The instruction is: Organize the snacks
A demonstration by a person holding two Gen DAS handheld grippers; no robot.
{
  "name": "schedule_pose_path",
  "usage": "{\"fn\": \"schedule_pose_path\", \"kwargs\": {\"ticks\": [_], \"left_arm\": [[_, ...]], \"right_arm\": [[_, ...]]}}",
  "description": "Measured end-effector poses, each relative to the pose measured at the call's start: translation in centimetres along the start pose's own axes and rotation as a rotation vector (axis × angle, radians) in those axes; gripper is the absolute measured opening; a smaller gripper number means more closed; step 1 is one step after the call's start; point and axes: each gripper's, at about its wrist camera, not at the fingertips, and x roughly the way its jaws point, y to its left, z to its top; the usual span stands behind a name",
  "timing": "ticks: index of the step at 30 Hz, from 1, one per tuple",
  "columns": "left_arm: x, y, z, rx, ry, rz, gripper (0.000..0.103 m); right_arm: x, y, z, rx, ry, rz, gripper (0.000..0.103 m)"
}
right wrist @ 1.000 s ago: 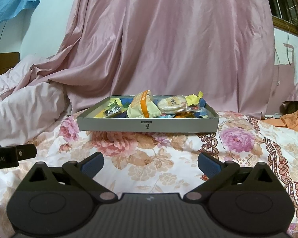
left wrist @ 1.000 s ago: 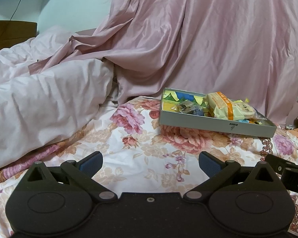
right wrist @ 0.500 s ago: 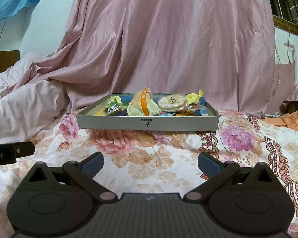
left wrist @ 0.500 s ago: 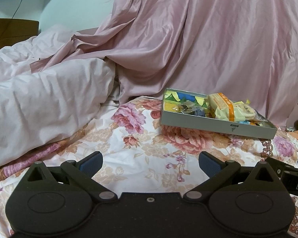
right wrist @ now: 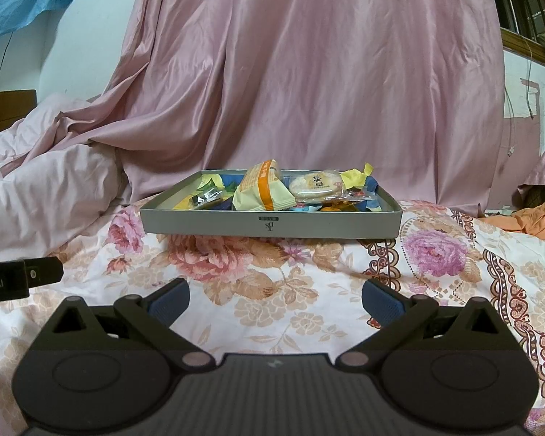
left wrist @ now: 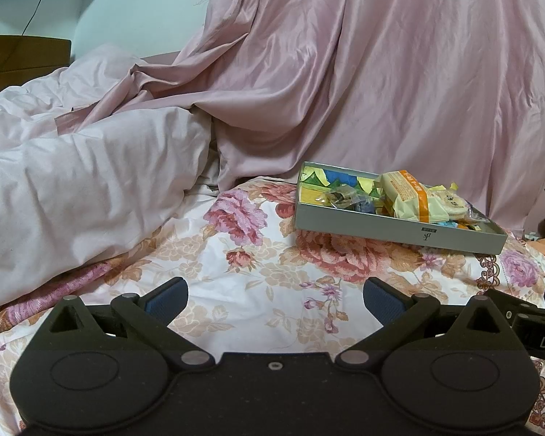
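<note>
A shallow grey tray [right wrist: 272, 223] sits on the flowered bedsheet, straight ahead in the right wrist view and at the right [left wrist: 399, 230] in the left wrist view. It holds several wrapped snacks: a cream and orange packet [right wrist: 263, 190] [left wrist: 412, 200], a round rice cracker in clear wrap [right wrist: 316, 185] and small coloured candies [left wrist: 330, 181]. My left gripper [left wrist: 275, 298] is open over the sheet, short of the tray. My right gripper [right wrist: 275, 296] is open too, nothing between its fingers, with the tray beyond it.
A rumpled pale pink duvet [left wrist: 72, 189] lies at the left. A pink curtain [right wrist: 309, 72] hangs behind the tray. Orange cloth [right wrist: 534, 218] lies at the far right. The other gripper's black body shows at the edges [right wrist: 14, 279] [left wrist: 527, 327].
Both grippers have drifted slightly; the tray sits a little lower and farther in the views. Jaws stay open and nothing was picked up.
</note>
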Motion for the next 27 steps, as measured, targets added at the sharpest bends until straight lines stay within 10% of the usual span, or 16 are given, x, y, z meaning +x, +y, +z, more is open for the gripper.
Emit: {"fn": "schedule_pose_path", "kwargs": {"ticks": [27], "left_arm": [[-0.44, -0.48, 0.08, 0.024, -0.020, 0.036, 0.102]], "right_arm": [[0.04, 0.06, -0.18, -0.003, 0.004, -0.001, 0.103]]}}
